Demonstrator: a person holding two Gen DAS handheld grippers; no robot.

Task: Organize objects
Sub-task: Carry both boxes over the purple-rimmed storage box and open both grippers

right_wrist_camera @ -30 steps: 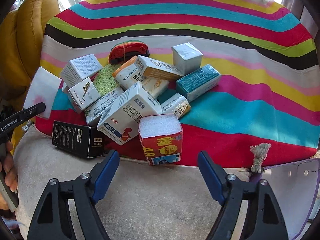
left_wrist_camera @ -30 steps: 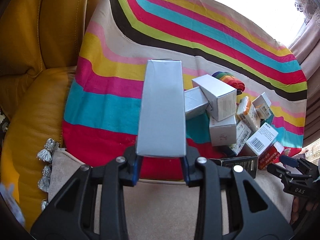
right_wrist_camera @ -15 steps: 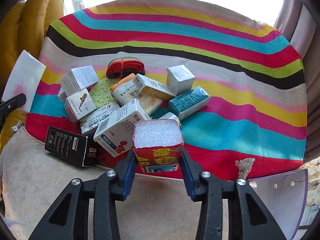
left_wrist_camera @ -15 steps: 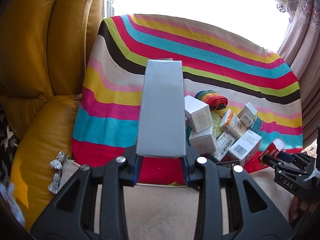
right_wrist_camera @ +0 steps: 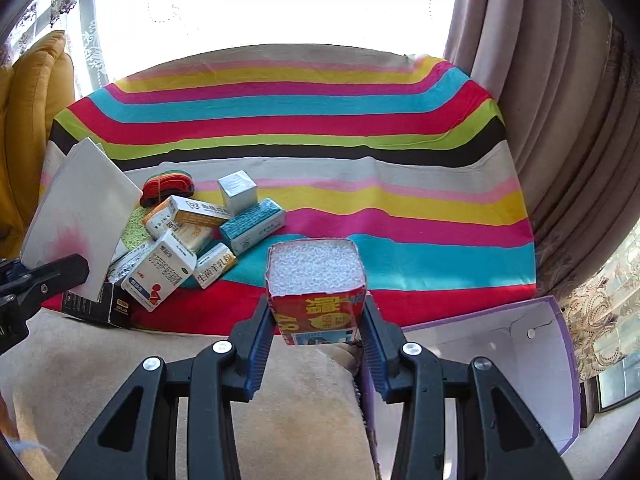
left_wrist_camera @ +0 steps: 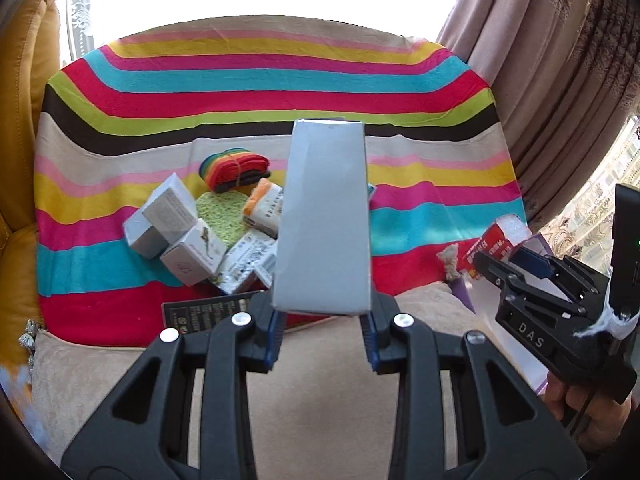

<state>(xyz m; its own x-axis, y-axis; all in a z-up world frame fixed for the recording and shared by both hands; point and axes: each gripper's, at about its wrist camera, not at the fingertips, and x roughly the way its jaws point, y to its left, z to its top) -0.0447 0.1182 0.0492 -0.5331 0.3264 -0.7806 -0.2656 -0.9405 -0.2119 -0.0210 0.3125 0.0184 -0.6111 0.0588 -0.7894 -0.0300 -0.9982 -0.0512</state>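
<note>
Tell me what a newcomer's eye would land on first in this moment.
Probably the bright striped cloth filling the background. Next, each gripper holds a box up front: the left gripper clamps a tall grey box, and the right gripper clamps a red box with a white foam top. A jumble of small boxes lies at the cloth's left.

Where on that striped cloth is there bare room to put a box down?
The striped cloth is bare right of the teal box, out to the curtain, and behind the silver cube. Its near-left corner is crowded with the box pile.
</note>
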